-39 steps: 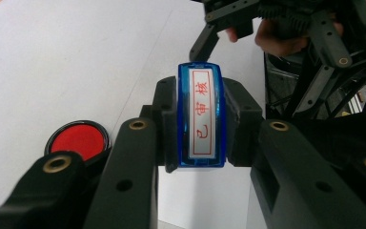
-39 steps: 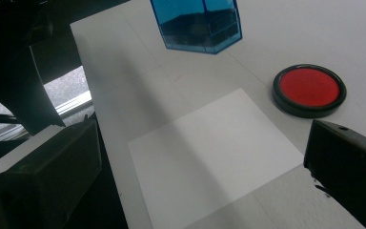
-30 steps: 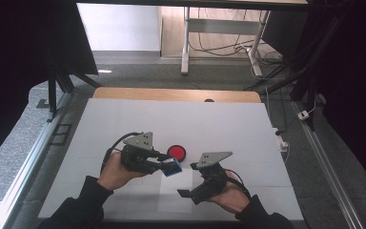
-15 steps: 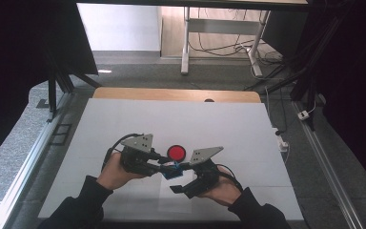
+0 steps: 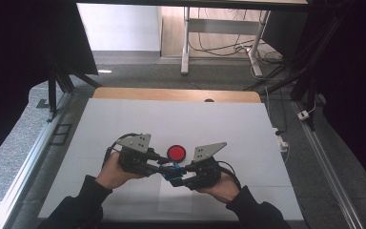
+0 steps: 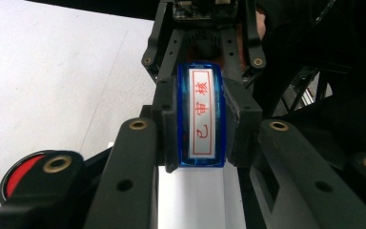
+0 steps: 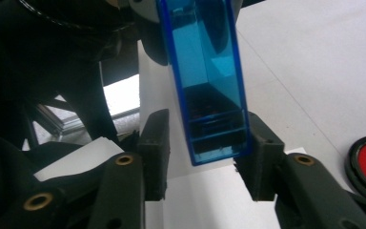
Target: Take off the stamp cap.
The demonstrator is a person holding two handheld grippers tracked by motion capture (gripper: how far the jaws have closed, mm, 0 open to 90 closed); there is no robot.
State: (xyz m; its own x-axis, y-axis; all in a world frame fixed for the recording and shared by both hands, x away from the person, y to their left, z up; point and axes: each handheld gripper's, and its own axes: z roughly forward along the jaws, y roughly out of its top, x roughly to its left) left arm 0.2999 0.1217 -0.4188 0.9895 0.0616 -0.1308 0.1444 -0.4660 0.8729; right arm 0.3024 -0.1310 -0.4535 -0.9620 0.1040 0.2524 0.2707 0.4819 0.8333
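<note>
Mid handover above the counter (image 5: 124, 124): left hand-held gripper (image 5: 164, 168) clamped on blue stamp (image 6: 202, 117); right hand-held gripper (image 7: 202, 155) just been closing around its free end, one pad touching, other with gap. Next: finish squeeze, then release left. Red ink pad (image 5: 176, 152) just beyond.

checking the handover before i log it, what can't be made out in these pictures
- Whether the right gripper grips the blue stamp: in the right gripper view one pad touches it, the other stands apart.
- The stamp's upper end: cut off by the top edge there.
- The red ink pad: half hidden behind the left gripper in the left gripper view.
- The stamp in the high view: too small, between both grippers.
</note>
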